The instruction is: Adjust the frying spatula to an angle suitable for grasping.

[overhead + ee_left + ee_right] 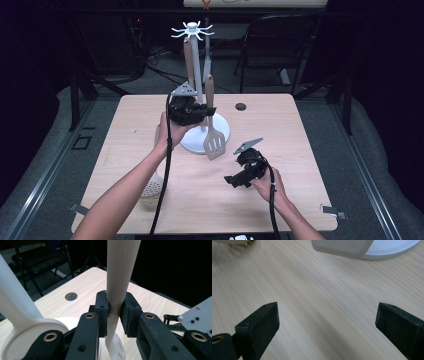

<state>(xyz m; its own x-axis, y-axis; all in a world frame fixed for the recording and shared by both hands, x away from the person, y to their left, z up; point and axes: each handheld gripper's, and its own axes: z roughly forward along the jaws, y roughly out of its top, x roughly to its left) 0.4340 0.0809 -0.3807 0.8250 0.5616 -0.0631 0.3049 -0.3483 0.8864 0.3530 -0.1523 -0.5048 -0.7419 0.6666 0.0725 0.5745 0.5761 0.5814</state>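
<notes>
A beige slotted spatula (214, 135) stands upright beside the white utensil stand (197, 75), its blade low over the stand's round base (192, 145). My left gripper (192, 111) is shut on the spatula's handle (117, 290), with both pads pressed against it. Another beige utensil (189, 60) hangs from the hook crown (192, 30) at the top of the stand. My right gripper (235, 181) rests low over the table to the right, its jaws wide apart (327, 322) with bare wood between them.
A perforated beige utensil (151, 187) lies on the table (280, 130) by the left forearm. A round hole (241, 106) is in the tabletop behind the stand. Folding chairs stand beyond the far edge. Metal clips sit at the table's near corners.
</notes>
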